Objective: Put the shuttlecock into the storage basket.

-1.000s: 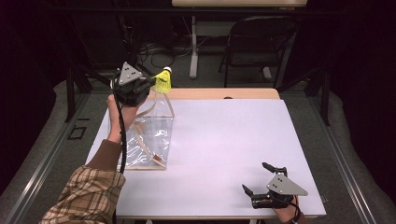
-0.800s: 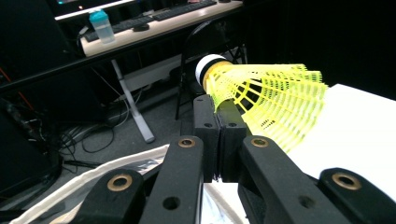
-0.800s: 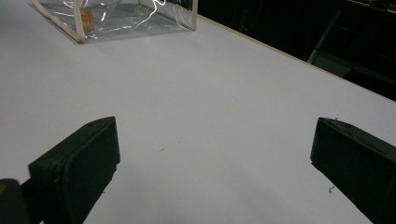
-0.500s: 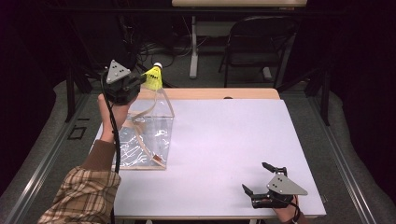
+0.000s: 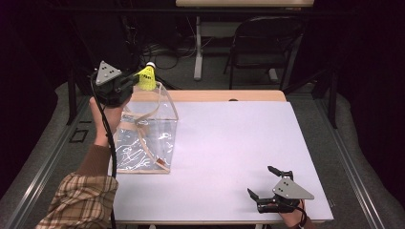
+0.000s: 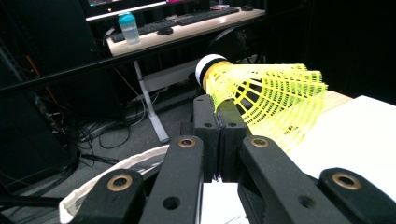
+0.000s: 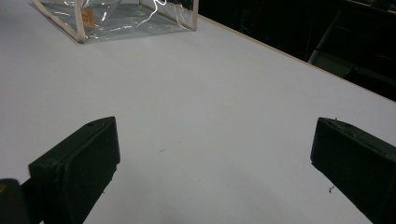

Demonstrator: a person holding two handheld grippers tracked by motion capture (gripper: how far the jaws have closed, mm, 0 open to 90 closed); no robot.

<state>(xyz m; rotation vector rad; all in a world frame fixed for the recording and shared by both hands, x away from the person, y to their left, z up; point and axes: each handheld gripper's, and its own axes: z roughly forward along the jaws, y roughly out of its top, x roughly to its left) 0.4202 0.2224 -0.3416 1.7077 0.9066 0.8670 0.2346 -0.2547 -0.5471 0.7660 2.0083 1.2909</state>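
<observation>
A yellow shuttlecock [image 5: 147,78] with a white cork tip is pinched by its mesh skirt in my left gripper [image 5: 133,82], which is shut on it above the far left rim of a clear plastic bag [image 5: 145,131] with beige trim. In the left gripper view the shuttlecock [image 6: 261,95] sticks out past the closed jaws and my left gripper [image 6: 218,123] points beyond the table. My right gripper [image 5: 263,183] rests open on the white table [image 5: 239,133] at the front right, nothing between its jaws. From the right gripper view the bag [image 7: 121,16] lies far off.
A wooden strip [image 5: 219,96] runs along the table's far edge. Behind it stand a folding chair [image 5: 267,45] and a desk leg [image 5: 197,47] with cables on the floor. A desk with a keyboard and a bottle [image 6: 128,28] is beyond.
My left gripper has carried the shuttlecock to the left and away, from over the bag's middle to its far left rim. The right gripper has stayed put.
</observation>
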